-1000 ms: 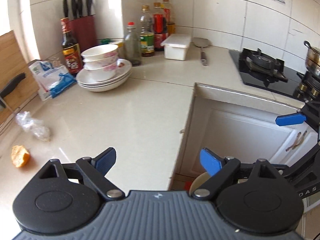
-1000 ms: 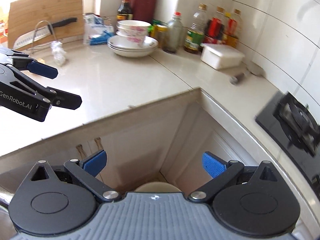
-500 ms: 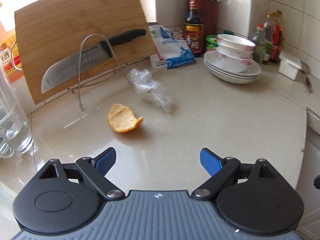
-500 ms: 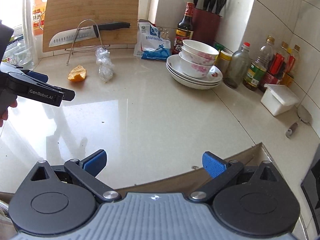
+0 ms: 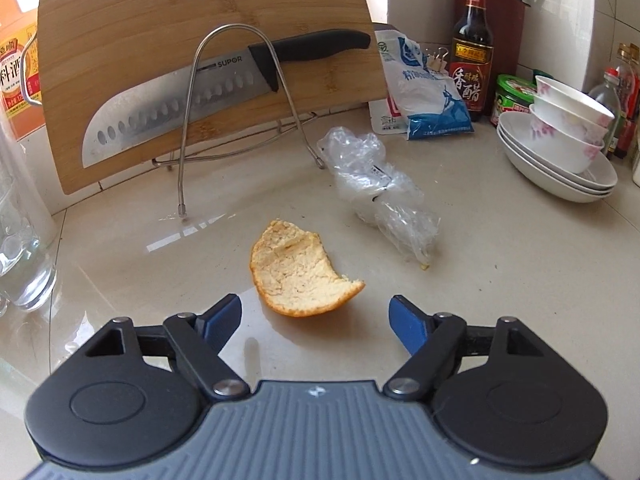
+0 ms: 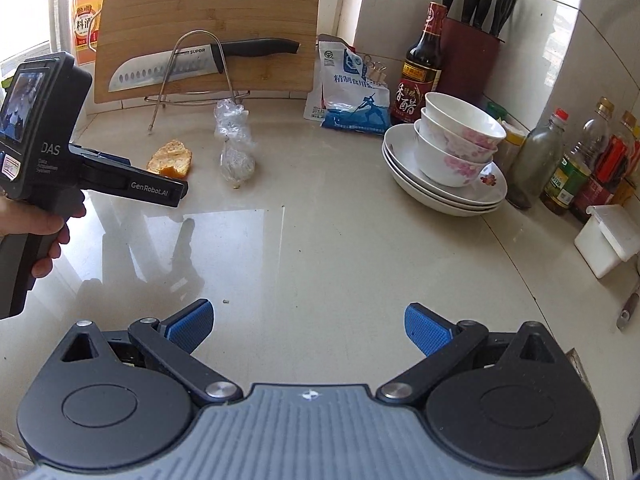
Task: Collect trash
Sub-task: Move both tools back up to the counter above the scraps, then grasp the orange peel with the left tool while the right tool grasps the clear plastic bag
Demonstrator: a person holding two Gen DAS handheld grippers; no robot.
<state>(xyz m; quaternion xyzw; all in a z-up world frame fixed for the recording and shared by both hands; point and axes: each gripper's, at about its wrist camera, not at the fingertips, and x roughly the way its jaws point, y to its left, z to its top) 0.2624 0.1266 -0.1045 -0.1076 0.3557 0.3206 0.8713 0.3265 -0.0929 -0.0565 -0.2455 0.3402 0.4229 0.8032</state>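
Two scraps of trash lay on the countertop (image 5: 500, 280): an orange peel (image 5: 298, 268) just ahead of our left gripper (image 5: 315, 314), and a crumpled plastic wrap (image 5: 380, 188) beyond it. Its jaws, just narrowing with nothing between them, stood wide, and so did the empty right gripper (image 6: 309, 325). We judged it best to straddle the peel's curled rim before closing.

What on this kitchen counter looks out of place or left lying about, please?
Two bits of litter lie loose on the counter: a piece of orange peel, pith side up, and a crumpled clear plastic wrapper beside it. A small crumb sits by the wrapper's end.
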